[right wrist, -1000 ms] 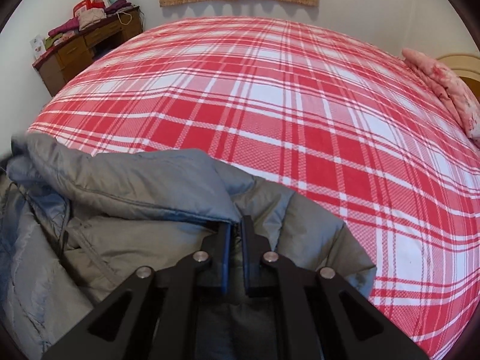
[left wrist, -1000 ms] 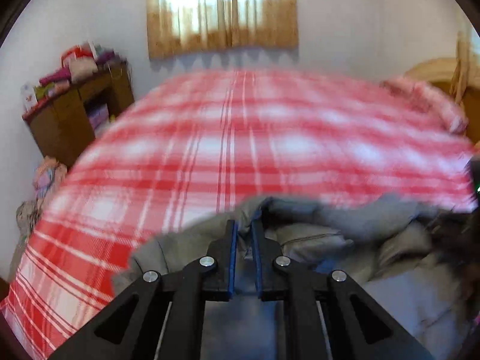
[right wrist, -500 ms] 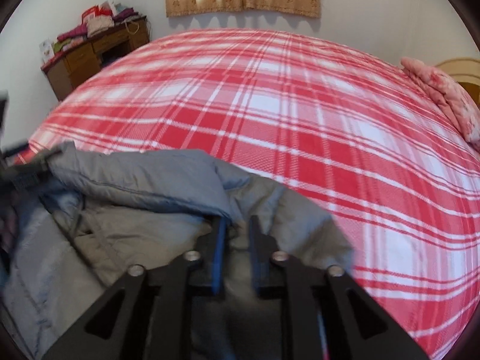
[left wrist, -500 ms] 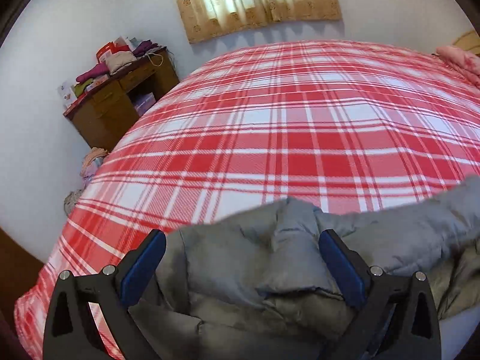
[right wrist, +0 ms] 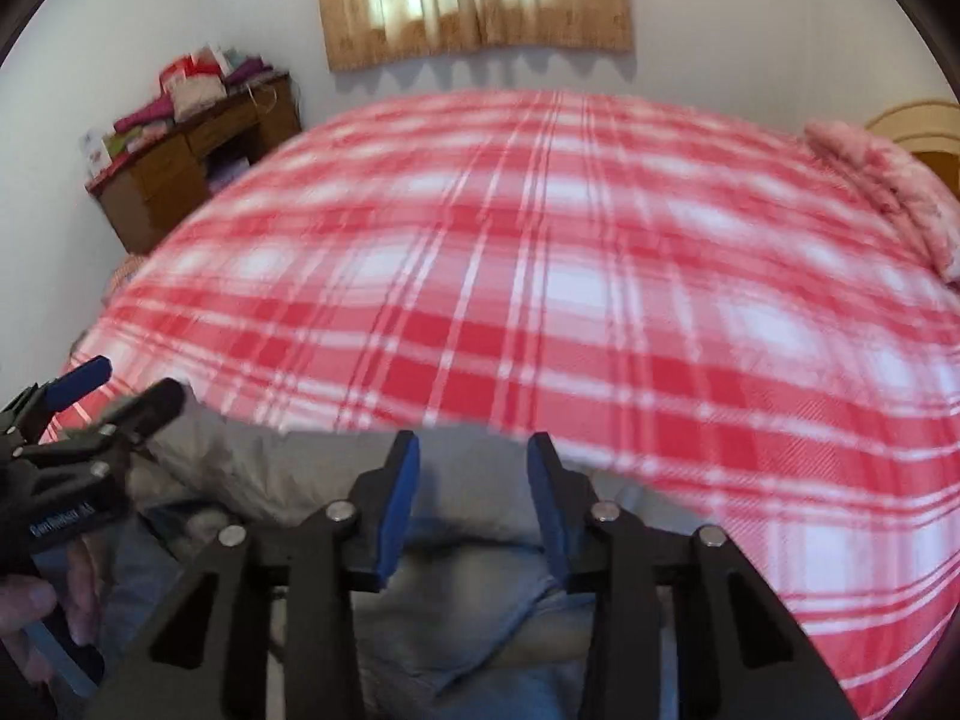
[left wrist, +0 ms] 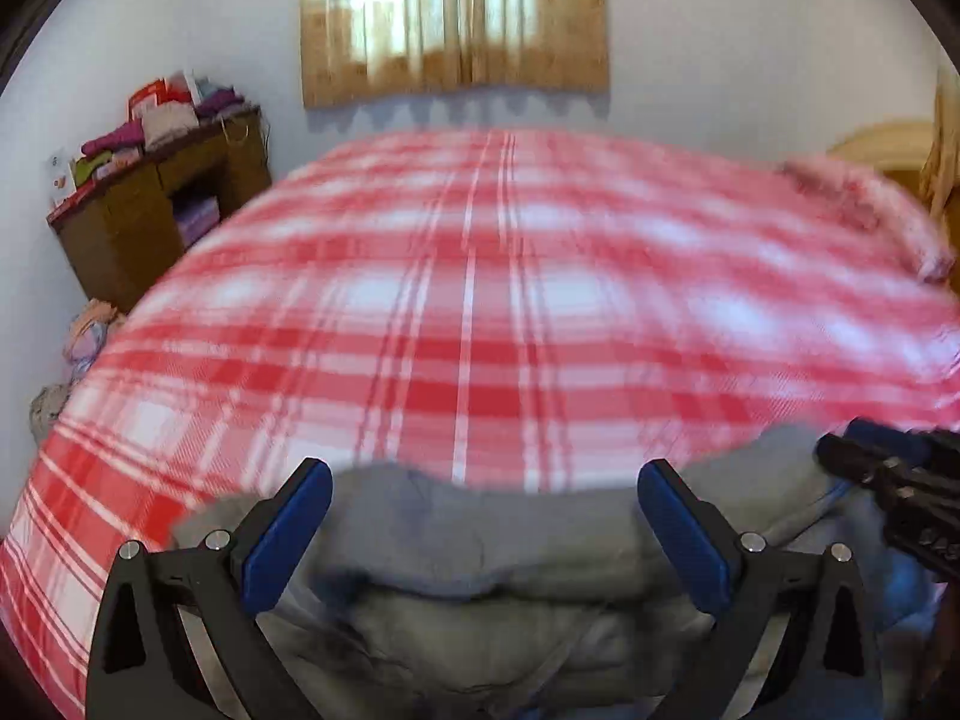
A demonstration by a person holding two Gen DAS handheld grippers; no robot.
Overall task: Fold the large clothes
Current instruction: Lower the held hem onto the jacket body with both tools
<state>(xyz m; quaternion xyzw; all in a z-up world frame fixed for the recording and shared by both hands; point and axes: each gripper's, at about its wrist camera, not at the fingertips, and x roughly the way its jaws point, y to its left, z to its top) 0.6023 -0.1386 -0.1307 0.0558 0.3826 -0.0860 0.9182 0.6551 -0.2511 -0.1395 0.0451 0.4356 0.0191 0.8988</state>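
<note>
A grey padded jacket (left wrist: 480, 546) was seen bunched at the near edge of a bed covered by a red and white plaid bedspread (left wrist: 480, 312). Its long axis was laid across both views, left to right along that near edge, with a folded ridge turned toward the far side of the bed; which end was collar or hem could not be told.

The left gripper (left wrist: 483, 534) was held low over the jacket, pointed toward the curtained window (left wrist: 456, 18), its jaws spread wide and nothing gripped between the 2 blue pads (left wrist: 288, 534). The right gripper (right wrist: 474, 504) was held beside it, aimed the same way, its jaws parted to a narrower gap with jacket cloth seen beyond them but not pinched. In the right wrist view the left gripper (right wrist: 123, 387) was seen at the left edge with a hand (right wrist: 36, 612) wrapped around its handle.

A wooden desk (left wrist: 162, 210) piled with folded cloth was seen at the far left wall, and a pink pillow (right wrist: 888, 186) at the bed's right side. Both views were blurred.
</note>
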